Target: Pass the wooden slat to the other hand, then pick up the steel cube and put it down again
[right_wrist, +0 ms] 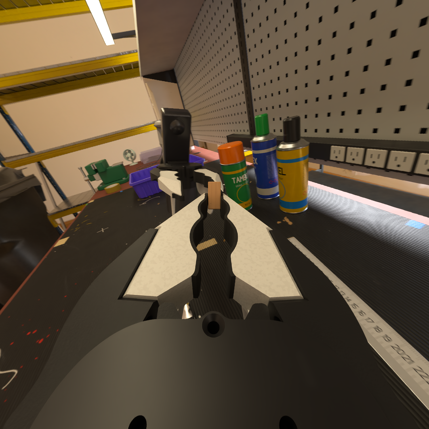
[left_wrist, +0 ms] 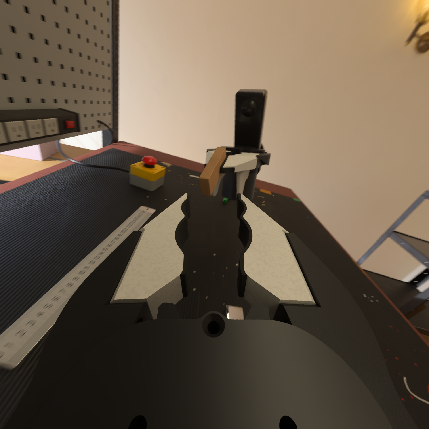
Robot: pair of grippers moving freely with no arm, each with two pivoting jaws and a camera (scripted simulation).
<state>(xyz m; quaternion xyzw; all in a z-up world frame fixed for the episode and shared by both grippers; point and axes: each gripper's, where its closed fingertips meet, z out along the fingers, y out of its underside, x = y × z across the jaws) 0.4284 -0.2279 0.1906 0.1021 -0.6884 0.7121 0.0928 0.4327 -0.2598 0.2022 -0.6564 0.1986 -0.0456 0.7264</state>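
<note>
My right gripper [right_wrist: 214, 197] is shut on the wooden slat [right_wrist: 214, 195], which stands upright between its fingertips above the black mat. In the left wrist view the slat [left_wrist: 212, 172] hangs tilted in the right gripper [left_wrist: 228, 185], just beyond my left gripper [left_wrist: 213, 199]. The left gripper is open and empty, a short way from the slat and not touching it. It also shows in the right wrist view [right_wrist: 190, 183], facing me. The steel cube [left_wrist: 234, 312] shows only as a shiny patch low between the left fingers, and likewise in the right wrist view [right_wrist: 187, 310].
A steel ruler [left_wrist: 76, 278] lies on the mat. A yellow box with a red button [left_wrist: 147, 174] sits at the back. Three spray cans [right_wrist: 264, 157] stand by the pegboard [right_wrist: 325, 69]. A purple bin [right_wrist: 144, 183] and a green vise [right_wrist: 106, 171] lie beyond.
</note>
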